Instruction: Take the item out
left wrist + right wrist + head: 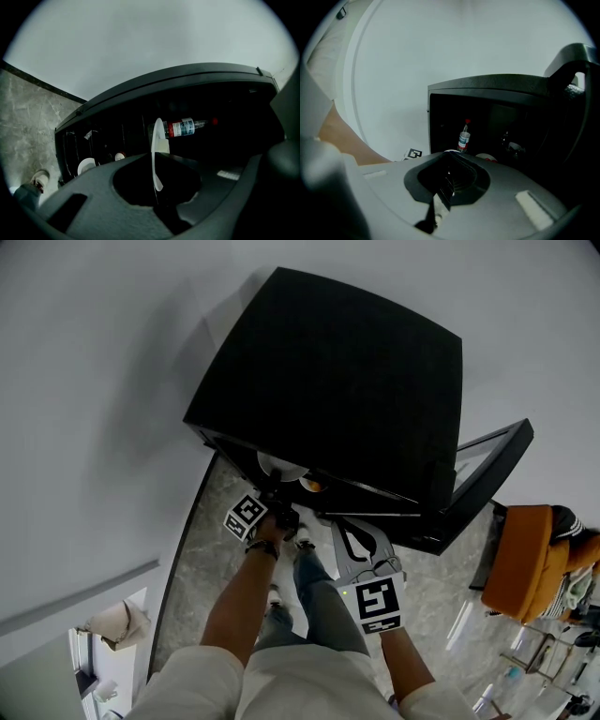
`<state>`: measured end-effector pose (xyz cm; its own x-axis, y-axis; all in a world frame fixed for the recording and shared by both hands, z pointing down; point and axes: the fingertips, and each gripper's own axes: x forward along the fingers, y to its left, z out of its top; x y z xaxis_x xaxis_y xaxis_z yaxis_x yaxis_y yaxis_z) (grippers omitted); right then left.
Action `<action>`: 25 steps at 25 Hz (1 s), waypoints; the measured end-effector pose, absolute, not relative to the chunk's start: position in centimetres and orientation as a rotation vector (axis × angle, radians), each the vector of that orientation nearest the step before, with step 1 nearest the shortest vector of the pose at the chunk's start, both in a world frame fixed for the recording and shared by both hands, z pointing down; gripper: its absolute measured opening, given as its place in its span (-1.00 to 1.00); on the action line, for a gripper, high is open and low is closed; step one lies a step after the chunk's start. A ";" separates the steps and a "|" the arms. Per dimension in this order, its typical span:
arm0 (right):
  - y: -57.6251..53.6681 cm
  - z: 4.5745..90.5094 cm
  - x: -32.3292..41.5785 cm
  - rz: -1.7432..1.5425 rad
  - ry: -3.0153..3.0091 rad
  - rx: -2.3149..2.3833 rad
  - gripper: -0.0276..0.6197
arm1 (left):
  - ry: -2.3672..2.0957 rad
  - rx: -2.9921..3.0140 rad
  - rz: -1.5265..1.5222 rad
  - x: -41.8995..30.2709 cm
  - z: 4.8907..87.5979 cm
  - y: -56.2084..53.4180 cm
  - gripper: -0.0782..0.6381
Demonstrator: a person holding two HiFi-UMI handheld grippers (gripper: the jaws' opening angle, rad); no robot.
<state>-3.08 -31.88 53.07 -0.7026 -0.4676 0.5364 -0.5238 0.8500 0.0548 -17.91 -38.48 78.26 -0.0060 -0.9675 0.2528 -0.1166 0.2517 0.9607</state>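
While the white plate (156, 140) sits inside the open black cabinet (328, 381) at frame centre, the left tongs (158, 194) clamp its rim; pulling it out remains. The right tongs (443, 192) hang lower right, closed and empty.

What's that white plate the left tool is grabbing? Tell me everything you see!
The white plate looks thin, plain and smooth. The left gripper view sees it edge-on, a narrow curved rim between the jaws of the left tool, which are shut on it. It is at the open front of the black cabinet, with a red-labelled bottle behind it. The head view shows only a pale arc of it.
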 end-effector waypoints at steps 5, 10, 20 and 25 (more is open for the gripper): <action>-31.4 52.9 -3.0 0.135 -2.479 0.727 -0.90 | -1.367 1.050 -0.998 -17.5 78.7 -37.1 -0.75; -31.3 52.3 -2.5 0.190 -2.493 0.755 -0.90 | -1.336 1.036 -0.972 -16.7 78.6 -35.8 -0.75; -30.4 51.6 -1.9 0.237 -2.496 0.795 -0.90 | -1.297 1.030 -0.979 -16.0 75.1 -32.8 -0.75; -29.9 50.2 -1.6 0.259 -2.513 0.835 -0.90 | -1.267 1.053 -0.974 -15.2 72.1 -30.5 -0.75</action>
